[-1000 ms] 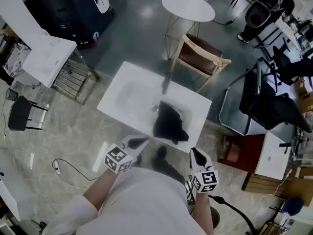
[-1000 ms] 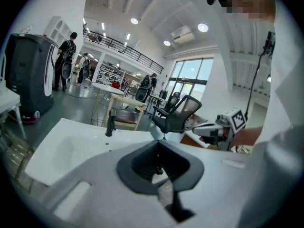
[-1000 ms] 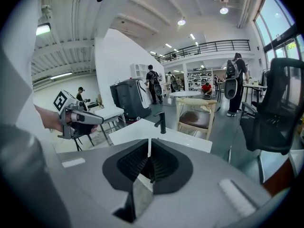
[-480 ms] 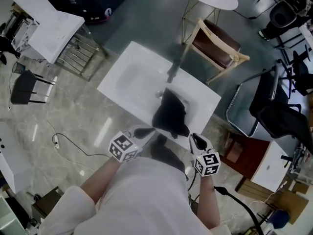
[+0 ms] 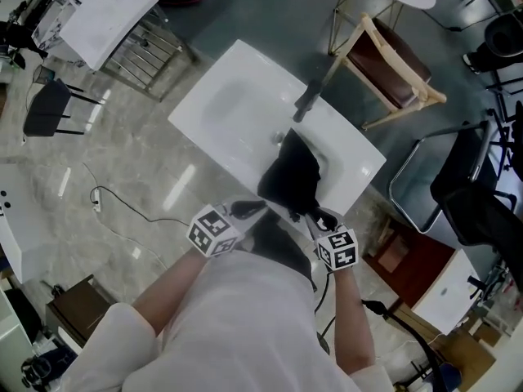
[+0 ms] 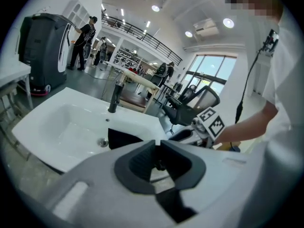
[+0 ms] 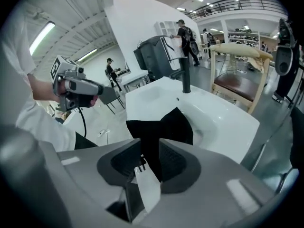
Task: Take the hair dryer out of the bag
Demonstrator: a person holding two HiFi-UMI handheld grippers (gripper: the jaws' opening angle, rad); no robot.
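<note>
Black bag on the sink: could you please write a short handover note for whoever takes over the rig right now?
Left hand-held gripper: shut, empty, beside the bag at the sink's near edge.
Right hand-held gripper: shut on the near edge of the black bag.
The bag lies on the white sink, in front of the faucet.
Done: bag gripped.
Left: the hair dryer is not visible, presumably inside; open the bag and lift it out.

White basin (image 5: 233,109) with black faucet (image 5: 308,102); wooden chair (image 5: 399,72) behind it.
</note>
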